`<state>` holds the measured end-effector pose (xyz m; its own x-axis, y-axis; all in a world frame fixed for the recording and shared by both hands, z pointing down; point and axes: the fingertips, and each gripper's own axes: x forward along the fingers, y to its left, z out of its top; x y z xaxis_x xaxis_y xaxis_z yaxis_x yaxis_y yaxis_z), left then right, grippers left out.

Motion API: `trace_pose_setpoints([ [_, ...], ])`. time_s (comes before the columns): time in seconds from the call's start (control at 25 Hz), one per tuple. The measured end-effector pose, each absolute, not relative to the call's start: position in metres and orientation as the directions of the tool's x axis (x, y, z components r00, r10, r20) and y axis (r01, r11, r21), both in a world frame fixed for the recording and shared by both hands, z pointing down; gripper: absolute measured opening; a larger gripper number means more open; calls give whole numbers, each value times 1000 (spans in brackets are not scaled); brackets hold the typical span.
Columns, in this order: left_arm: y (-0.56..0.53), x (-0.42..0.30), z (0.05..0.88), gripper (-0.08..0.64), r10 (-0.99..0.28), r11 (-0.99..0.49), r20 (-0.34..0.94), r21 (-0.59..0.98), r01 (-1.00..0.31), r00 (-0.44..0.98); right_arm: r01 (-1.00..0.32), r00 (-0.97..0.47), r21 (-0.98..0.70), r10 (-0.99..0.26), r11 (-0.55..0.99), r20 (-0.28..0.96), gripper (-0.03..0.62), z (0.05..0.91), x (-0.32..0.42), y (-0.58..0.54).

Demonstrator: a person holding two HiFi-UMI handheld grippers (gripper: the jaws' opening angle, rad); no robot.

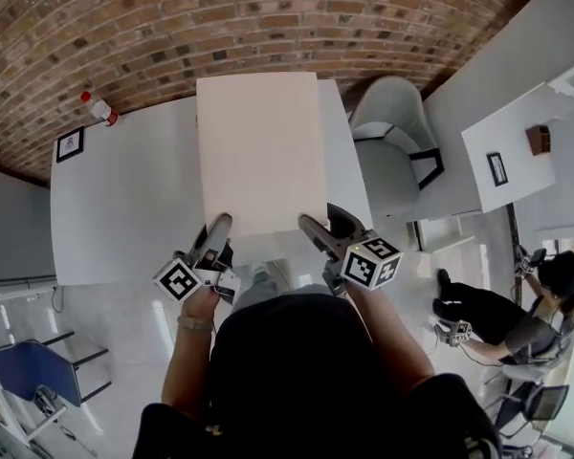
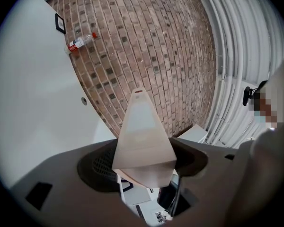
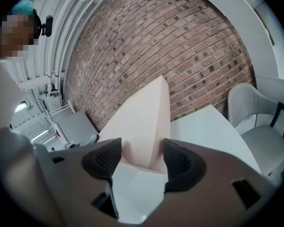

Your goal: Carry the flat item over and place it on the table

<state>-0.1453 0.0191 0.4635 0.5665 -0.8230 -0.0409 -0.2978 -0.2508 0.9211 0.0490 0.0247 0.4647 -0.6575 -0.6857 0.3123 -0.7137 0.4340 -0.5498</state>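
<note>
A flat cream board (image 1: 260, 151) is held over the white table (image 1: 124, 208), its long side running away from me toward the brick wall. My left gripper (image 1: 216, 228) is shut on the near left corner and my right gripper (image 1: 315, 228) on the near right corner. The left gripper view has the board (image 2: 143, 136) wedged edge-on between the dark pads (image 2: 98, 167) of that gripper (image 2: 144, 168). In the right gripper view the board (image 3: 144, 126) sits between both pads (image 3: 103, 162) of that gripper (image 3: 142, 161), with the table top (image 3: 203, 126) below it. I cannot tell whether the far end touches the table.
A plastic bottle (image 1: 99, 109) and a small framed marker card (image 1: 70, 144) lie at the table's far left. A white chair (image 1: 392, 151) stands right of the table, a blue chair (image 1: 33, 371) at lower left. A person (image 1: 517, 318) sits on the floor at right.
</note>
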Motion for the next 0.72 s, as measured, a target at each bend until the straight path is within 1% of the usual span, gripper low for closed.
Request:
trace_pose_setpoints([
  [0.32, -33, -153, 493, 321, -794, -180, 8, 952, -248, 608, -755, -605, -545, -707, 364, 365, 282, 484, 40, -20],
  [0.52, -55, -140, 513, 321, -782, -125, 44, 966, -225, 622, -767, -590, -551, -698, 328, 406, 282, 502, 51, -41],
  [0.72, -81, -121, 528, 321, -780, -95, 73, 968, -234, 621, -768, -590, -567, -672, 297, 447, 282, 519, 70, -65],
])
